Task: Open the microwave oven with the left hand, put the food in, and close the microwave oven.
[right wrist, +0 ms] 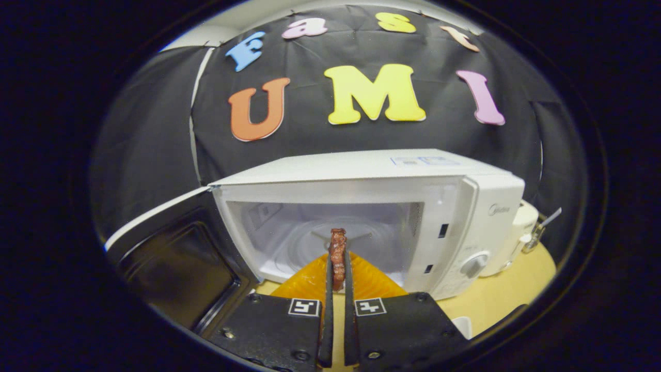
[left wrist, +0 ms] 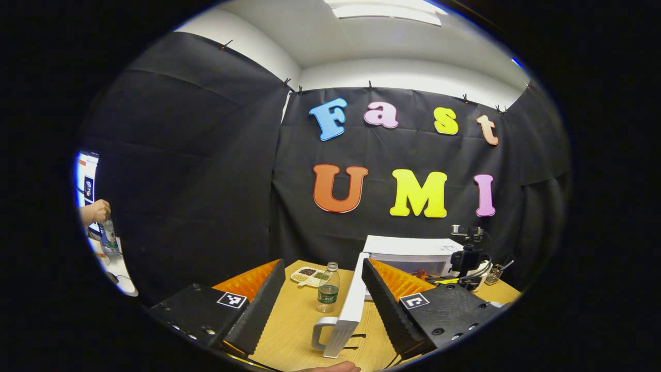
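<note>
While the food (right wrist: 337, 253) is pinched upright in the right hand-held gripper (right wrist: 337, 281) | microwave oven (right wrist: 361, 217) cavity lies straight ahead, door (right wrist: 175, 258) swung left | left hand-held gripper (left wrist: 323, 294) is held spread.

Microwave oven (right wrist: 361, 170): white casing, white inner cavity, grey control dial (right wrist: 474, 265). Its open door (right wrist: 170, 258) has a white edge and a glossy black inner panel; in the left gripper view the door's handle (left wrist: 321, 333) is white. Food (right wrist: 338, 253): dark reddish-brown strip, pinched between the right gripper (right wrist: 338, 281) fingers. Table (left wrist: 294, 320): light yellowish wood grain. Water bottle (left wrist: 328, 287): clear plastic, green label, pale cap. Divided dish (left wrist: 309, 277): white, holding brown, tan and green contents. Left gripper (left wrist: 323, 284) body: black housing with one black-and-white square marker on each side.
</note>
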The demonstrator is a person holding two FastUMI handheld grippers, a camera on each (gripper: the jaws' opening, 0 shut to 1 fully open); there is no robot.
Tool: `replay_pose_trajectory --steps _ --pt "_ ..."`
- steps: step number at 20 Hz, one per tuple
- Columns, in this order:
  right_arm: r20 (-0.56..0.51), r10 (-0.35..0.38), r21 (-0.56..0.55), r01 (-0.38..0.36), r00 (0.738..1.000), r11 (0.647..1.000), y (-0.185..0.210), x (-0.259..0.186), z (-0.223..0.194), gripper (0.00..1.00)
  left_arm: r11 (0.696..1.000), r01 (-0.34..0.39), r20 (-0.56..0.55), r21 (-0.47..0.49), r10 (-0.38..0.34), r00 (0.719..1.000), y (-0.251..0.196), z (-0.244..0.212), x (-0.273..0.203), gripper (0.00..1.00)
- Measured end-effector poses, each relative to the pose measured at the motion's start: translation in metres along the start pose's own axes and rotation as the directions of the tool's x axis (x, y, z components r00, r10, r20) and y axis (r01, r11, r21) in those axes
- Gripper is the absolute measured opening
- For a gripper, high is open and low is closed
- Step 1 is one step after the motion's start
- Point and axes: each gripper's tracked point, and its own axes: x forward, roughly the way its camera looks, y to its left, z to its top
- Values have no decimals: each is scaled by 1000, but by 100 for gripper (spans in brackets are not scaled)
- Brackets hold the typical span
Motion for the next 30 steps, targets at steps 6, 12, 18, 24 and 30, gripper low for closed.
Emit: replay_pose_trajectory --steps 6,12,18,24,30 --pt "62 23 319 -42 998 947 22 54 7 12 991 126 -18 44 -126 992 -29 -3 -18 92" --pt "32 -47 621 17 998 784 13 90 -3 12 988 133 -46 81 -130 990 -29 -10 -18 92" --pt "27 -95 622 58 995 781 5 106 -2 15 987 137 -77 88 -130 989 -29 -20 -16 92" --pt "51 -200 467 153 979 871 -15 92 -1 100 987 132 -85 86 -125 988 -25 -26 -19 92" --pt "76 -126 439 80 989 895 -4 44 2 100 991 117 -86 69 -111 990 -11 -33 -22 92"
